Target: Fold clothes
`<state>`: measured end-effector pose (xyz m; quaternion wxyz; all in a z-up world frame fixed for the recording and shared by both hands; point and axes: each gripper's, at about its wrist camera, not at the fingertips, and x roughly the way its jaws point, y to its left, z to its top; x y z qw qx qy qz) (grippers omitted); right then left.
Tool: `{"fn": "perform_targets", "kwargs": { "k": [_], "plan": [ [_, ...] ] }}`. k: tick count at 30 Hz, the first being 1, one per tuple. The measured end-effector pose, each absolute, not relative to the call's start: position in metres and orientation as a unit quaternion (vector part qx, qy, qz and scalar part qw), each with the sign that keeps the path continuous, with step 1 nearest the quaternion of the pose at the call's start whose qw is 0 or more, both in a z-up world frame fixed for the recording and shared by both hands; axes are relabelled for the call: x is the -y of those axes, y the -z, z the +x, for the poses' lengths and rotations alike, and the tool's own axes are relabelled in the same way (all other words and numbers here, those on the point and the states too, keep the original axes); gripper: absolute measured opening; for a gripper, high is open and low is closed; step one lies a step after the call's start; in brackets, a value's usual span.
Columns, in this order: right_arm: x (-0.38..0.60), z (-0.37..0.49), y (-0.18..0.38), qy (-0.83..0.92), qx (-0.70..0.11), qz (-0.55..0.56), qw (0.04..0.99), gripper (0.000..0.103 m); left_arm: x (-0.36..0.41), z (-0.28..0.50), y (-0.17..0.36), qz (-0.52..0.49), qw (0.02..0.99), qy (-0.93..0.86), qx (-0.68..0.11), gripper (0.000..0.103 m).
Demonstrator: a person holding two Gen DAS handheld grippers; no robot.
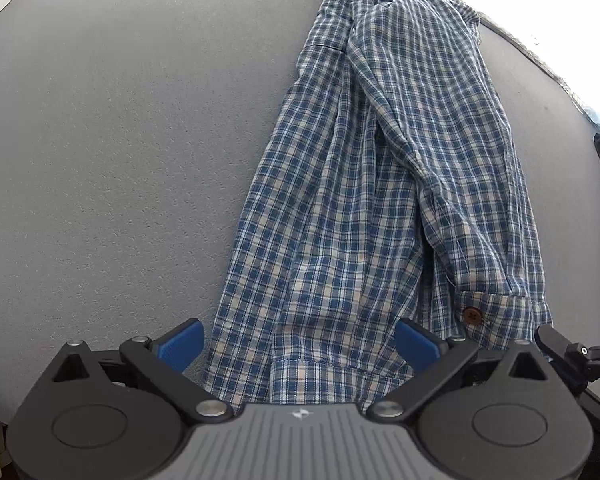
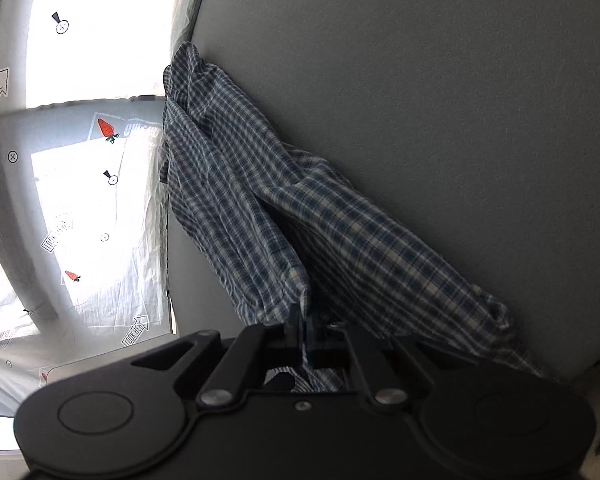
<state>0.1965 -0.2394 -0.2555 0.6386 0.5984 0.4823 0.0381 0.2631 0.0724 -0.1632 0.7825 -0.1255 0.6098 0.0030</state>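
- Our right claw (image 2: 302,322) is clamped on the blue-and-white checked cotton shirt's (image 1: 360,200) edge, mid-fold on the grey counter (image 1: 120,160).
- Our left claw (image 1: 300,344) gapes apart at six o'clock; we judge it must pinch the hem next.

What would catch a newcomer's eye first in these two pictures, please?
The blue plaid shirt stands out, lying in a long rumpled strip on the grey table. The right gripper is shut on its edge, lifting a fold, while the left gripper stands open over the near hem. A brown button shows on the cuff at lower right.
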Motion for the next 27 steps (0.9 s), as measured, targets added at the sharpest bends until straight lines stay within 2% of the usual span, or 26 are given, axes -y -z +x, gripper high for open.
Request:
{"fn": "perform_targets", "kwargs": {
  "k": [5, 8, 12, 18, 23, 25, 27],
  "plan": [
    [0.244, 0.182, 0.276, -0.045, -0.473, 0.689, 0.548, 0.002, -0.08, 0.266, 0.16, -0.129, 0.78, 0.002, -0.612, 0.1],
    [0.244, 0.175, 0.286, -0.084, -0.434, 0.758, 0.48, 0.002, -0.08, 0.26, 0.164, -0.14, 0.776, 0.004, -0.615, 0.1],
    [0.247, 0.176, 0.28, -0.097, -0.41, 0.771, 0.477, 0.002, -0.092, 0.251, 0.163, -0.157, 0.771, -0.003, -0.617, 0.1],
    [0.253, 0.187, 0.279, -0.013, -0.508, 0.628, 0.589, 0.005, -0.105, 0.256, 0.163, -0.158, 0.769, -0.018, -0.619, 0.1],
    [0.244, 0.202, 0.257, -0.017, -0.543, 0.53, 0.651, 0.02, -0.107, 0.252, 0.155, -0.138, 0.774, -0.021, -0.618, 0.1],
    [0.244, 0.207, 0.245, -0.03, -0.543, 0.484, 0.686, 0.022, -0.109, 0.242, 0.153, -0.126, 0.777, -0.021, -0.617, 0.1],
    [0.245, 0.207, 0.233, -0.037, -0.536, 0.437, 0.721, 0.033, -0.112, 0.224, 0.149, -0.111, 0.781, -0.021, -0.614, 0.1]
  ]
}}
